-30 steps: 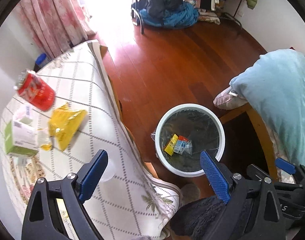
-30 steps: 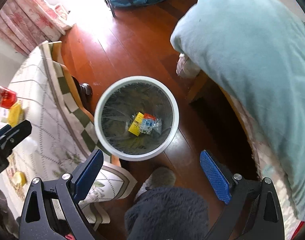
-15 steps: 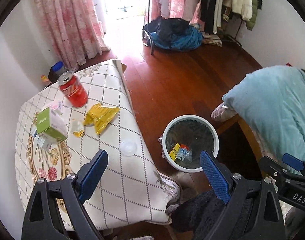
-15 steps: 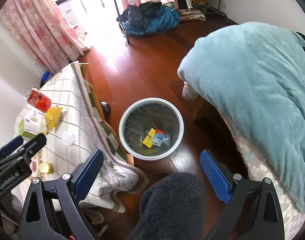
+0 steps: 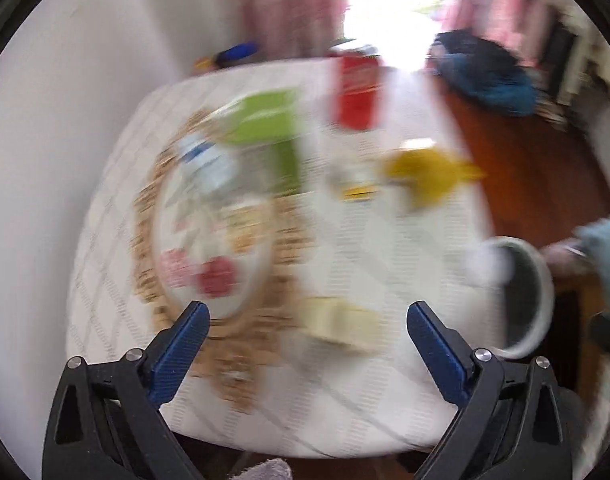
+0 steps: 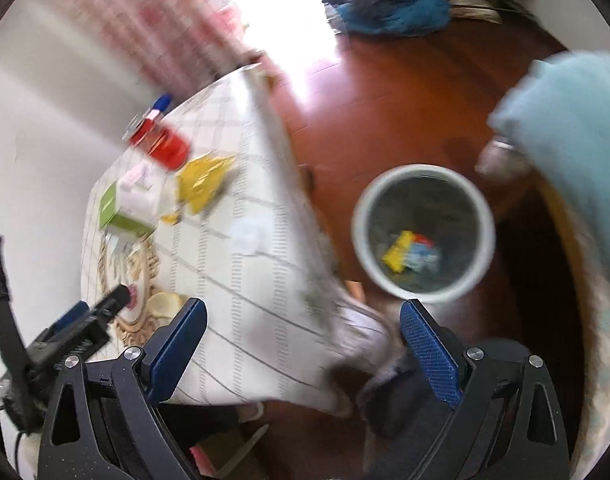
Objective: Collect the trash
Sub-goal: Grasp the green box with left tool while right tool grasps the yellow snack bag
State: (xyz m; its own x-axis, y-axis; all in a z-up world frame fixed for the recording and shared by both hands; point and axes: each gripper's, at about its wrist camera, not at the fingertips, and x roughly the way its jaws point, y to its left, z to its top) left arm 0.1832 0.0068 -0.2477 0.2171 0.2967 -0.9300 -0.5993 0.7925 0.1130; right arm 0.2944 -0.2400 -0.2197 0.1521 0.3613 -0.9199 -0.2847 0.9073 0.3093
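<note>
Each hand-held gripper is built alike — the left hand-held gripper (image 5: pixel 307 326) and the right hand-held gripper (image 6: pixel 301 322) have matte black triangular frames with cut-out openings, silver round screw heads at the pivots, and two blue fingers (image 5: pixel 179 346) with a fine cross-hatched texture. In the right wrist view, at about 8 o'clock, the left unit shows a black body with a blue tip — blurred.

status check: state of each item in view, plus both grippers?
left gripper: open, empty, over the table
right gripper: open, empty
red can: on the table, looks tipped
yellow wrapper: on the table, crumpled
green carton: on the table, lying down
bin: on the floor, lined, wrappers at the bottom
</note>
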